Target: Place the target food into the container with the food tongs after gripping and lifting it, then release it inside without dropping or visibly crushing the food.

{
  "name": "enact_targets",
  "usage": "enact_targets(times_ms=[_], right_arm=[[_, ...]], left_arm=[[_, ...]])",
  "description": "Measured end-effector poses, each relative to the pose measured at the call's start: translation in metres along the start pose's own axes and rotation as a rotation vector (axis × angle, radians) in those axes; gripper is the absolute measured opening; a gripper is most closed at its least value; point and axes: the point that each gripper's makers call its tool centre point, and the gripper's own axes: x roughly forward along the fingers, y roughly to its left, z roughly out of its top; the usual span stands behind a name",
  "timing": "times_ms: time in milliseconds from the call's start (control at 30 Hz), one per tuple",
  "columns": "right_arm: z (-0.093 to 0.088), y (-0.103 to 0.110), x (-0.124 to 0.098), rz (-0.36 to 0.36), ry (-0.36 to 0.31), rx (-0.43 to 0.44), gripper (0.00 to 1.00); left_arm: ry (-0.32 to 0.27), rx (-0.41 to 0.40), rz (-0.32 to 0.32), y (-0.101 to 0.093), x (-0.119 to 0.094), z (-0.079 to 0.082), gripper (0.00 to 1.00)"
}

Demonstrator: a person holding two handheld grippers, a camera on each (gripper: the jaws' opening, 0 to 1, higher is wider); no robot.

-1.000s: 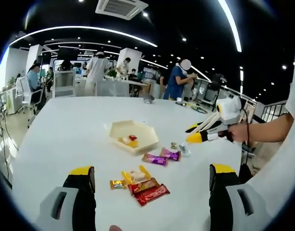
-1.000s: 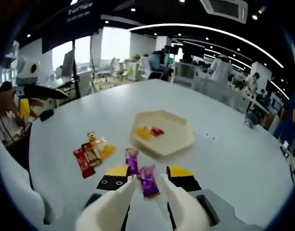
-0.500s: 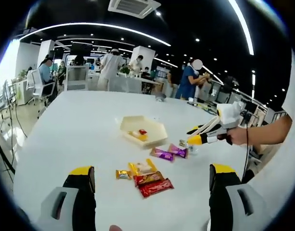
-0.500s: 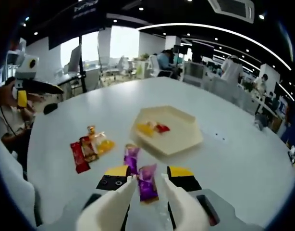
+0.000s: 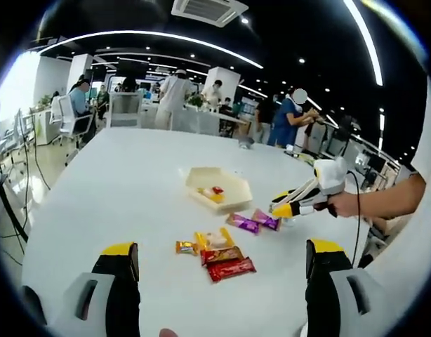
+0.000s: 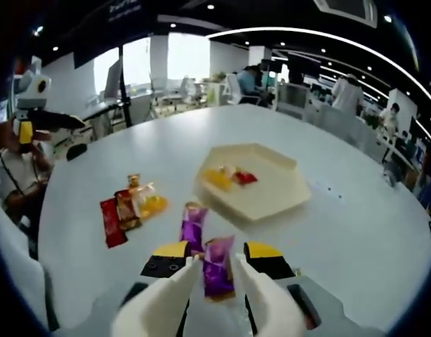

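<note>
A cream hexagonal tray (image 6: 272, 193) (image 5: 229, 200) on the white table holds a yellow and a red sweet. In the right gripper view, my right gripper (image 6: 217, 258) is shut on white food tongs (image 6: 165, 298). The tong tips stand either side of a purple-wrapped candy (image 6: 217, 256) (image 5: 267, 219); I cannot tell whether they pinch it. A second purple candy (image 6: 194, 228) (image 5: 243, 223) lies just to its left. My left gripper (image 5: 219, 263) stands open over the near table, and its view has the right gripper (image 5: 280, 206) at the right, held by a hand.
Red, gold and yellow wrapped sweets (image 5: 222, 256) (image 6: 128, 207) lie in a cluster left of the purple ones. The left gripper (image 6: 57, 121) hangs at the far left of the right gripper view. Several people, chairs and desks stand beyond the table's far edge.
The left gripper view has drawn back, so the tray and sweets look smaller. The right gripper view has eased forward and down over the purple candy. The sweets have not moved.
</note>
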Motion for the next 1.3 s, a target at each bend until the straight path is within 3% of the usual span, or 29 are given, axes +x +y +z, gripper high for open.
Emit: enact_targets(times_ms=[200,433,867,1100,1267,1300], right_arm=[[-0.003,0.005,0.007,0.030,0.012,-0.013,0.29],[-0.016,0.005,0.016,0.019,0.064,-0.062,0.29],[-0.024,0.006,0.022,0.032,0.095,-0.092,0.29],[-0.024,0.002,0.026,0.012,0.093,-0.082,0.27],[-0.027,-0.006,0.023,-0.026,0.126,0.026,0.19],[-0.026,-0.006,0.022,-0.027,0.112,0.001,0.18]], left_arm=[[0.005,-0.005,0.011,0.000,-0.005,-0.003,0.99],[0.000,-0.015,0.031,0.004,-0.012,-0.003,0.99],[-0.008,-0.032,0.044,0.008,-0.013,-0.002,0.99],[0.005,-0.039,0.059,0.013,-0.017,-0.006,0.99],[0.002,-0.040,0.055,0.013,-0.015,-0.004,0.99],[0.000,-0.041,0.055,0.013,-0.015,-0.003,0.99]])
